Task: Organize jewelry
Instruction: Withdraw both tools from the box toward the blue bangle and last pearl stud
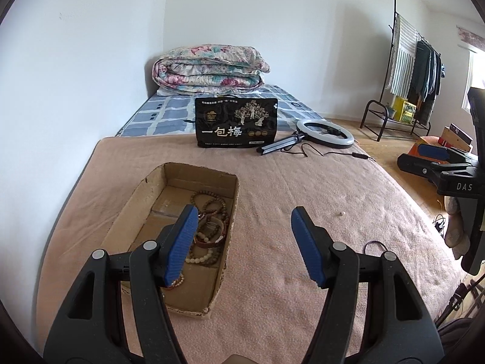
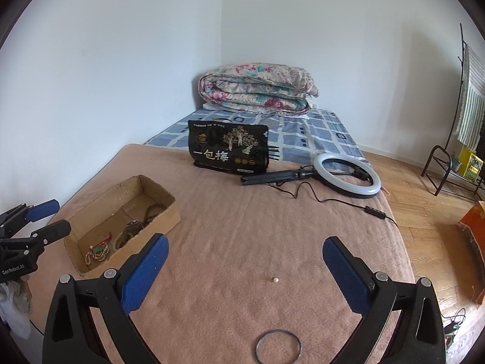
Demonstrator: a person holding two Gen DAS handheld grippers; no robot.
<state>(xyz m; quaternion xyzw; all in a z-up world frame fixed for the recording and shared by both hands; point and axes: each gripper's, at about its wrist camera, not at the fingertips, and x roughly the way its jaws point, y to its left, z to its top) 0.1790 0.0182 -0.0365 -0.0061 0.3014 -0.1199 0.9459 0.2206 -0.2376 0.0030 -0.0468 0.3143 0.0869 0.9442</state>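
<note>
Jewelry: wooden and cream bead bracelets [image 1: 209,236] lie in the open brown cardboard box [image 1: 142,200] near the bed's left edge. A small white pearl [image 2: 275,280] and thin dark ring [image 2: 278,347] lie loose on the pink blanket [image 2: 242,227]. The black printed bag [image 2: 229,148] and white ring light [image 2: 347,176] sit at the blanket's far edge. Both the left hand-held gripper [image 1: 242,242] and the right hand-held gripper [image 2: 245,273] are spread wide, holding nothing.

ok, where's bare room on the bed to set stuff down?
Free: the pink blanket between the cardboard box and ring light, and the box's far left end. Crowded: the box's right side, piled with bead bracelets. Near the right gripper, a loose pearl and thin black ring lie.
</note>
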